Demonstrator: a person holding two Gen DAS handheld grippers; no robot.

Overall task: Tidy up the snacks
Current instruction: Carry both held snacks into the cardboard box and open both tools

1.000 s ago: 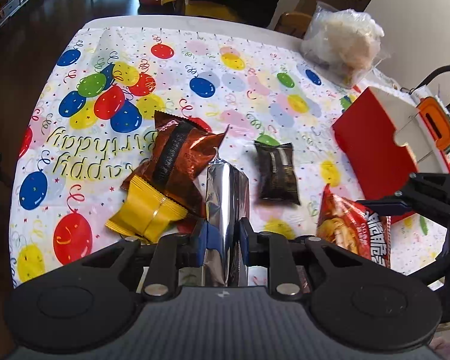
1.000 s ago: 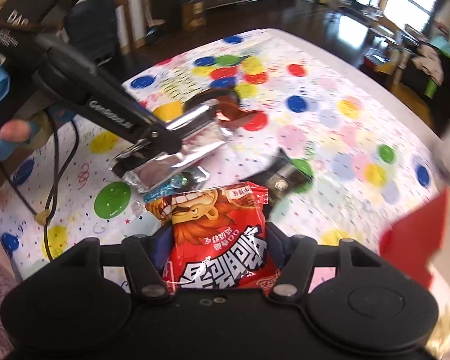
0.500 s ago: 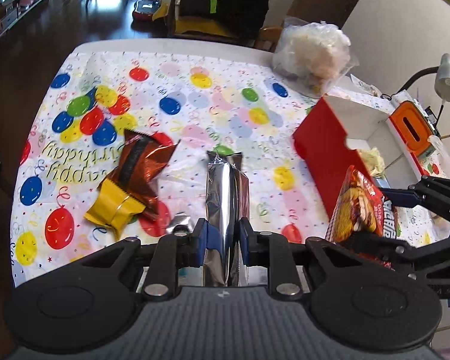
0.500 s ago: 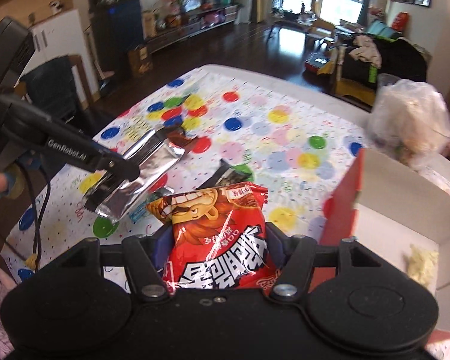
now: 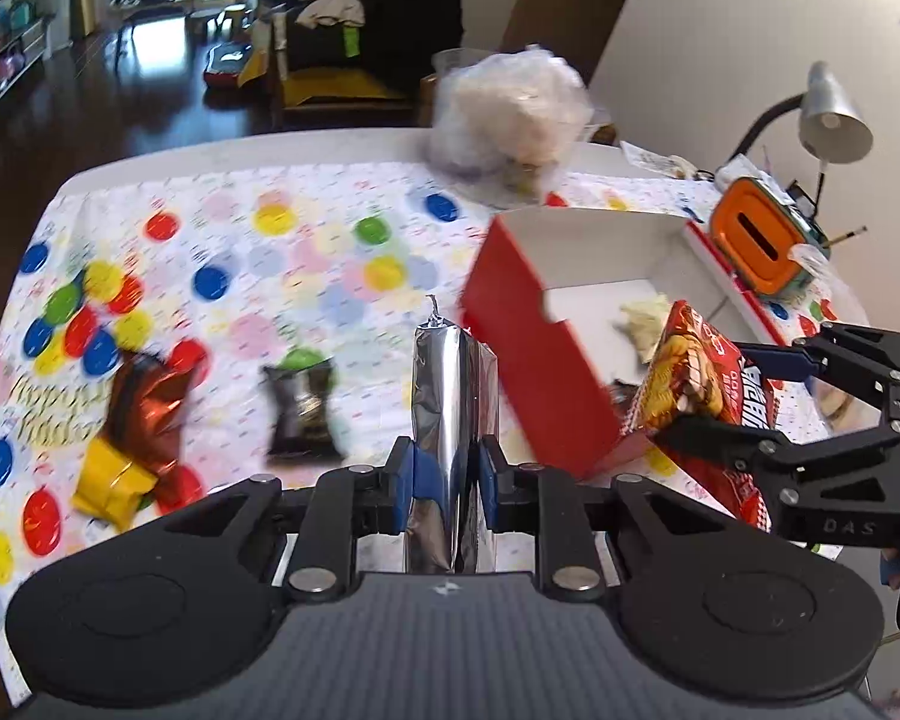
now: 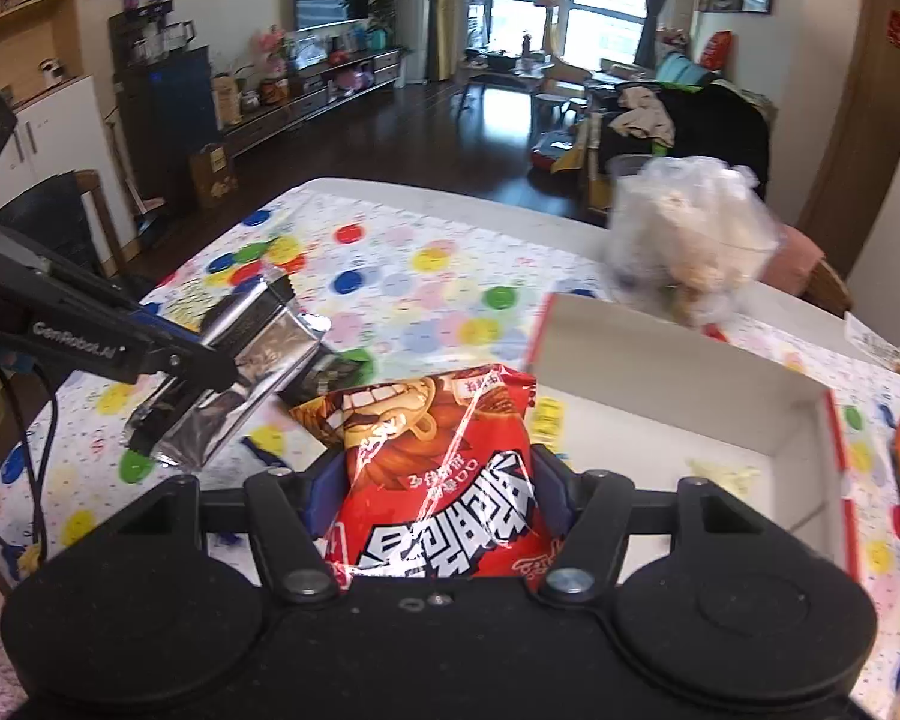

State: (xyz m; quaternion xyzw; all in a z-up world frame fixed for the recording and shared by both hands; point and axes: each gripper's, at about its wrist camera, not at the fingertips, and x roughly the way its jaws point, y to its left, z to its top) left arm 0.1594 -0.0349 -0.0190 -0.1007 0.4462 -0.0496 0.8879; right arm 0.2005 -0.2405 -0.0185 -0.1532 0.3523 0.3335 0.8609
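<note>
My left gripper (image 5: 447, 474) is shut on a silver foil packet (image 5: 453, 396), held upright above the table just left of the red box (image 5: 534, 378). It also shows in the right wrist view (image 6: 240, 372). My right gripper (image 6: 435, 480) is shut on a red snack bag (image 6: 444, 468), held at the box's near edge; the bag also shows in the left wrist view (image 5: 702, 384). A black packet (image 5: 300, 408), an orange-brown packet (image 5: 147, 408) and a yellow packet (image 5: 111, 480) lie on the balloon tablecloth (image 5: 306, 252).
The red box has a white inside (image 6: 690, 420) with a pale crumpled item (image 6: 723, 474) in it. A clear plastic bag (image 5: 510, 114) stands at the far table edge. An orange device (image 5: 762, 240) and a desk lamp (image 5: 834, 120) are at the right.
Both grippers have moved right toward the red box with their packets. The red bag now hangs at the box's near edge, and the black packet on the table has come into view.
</note>
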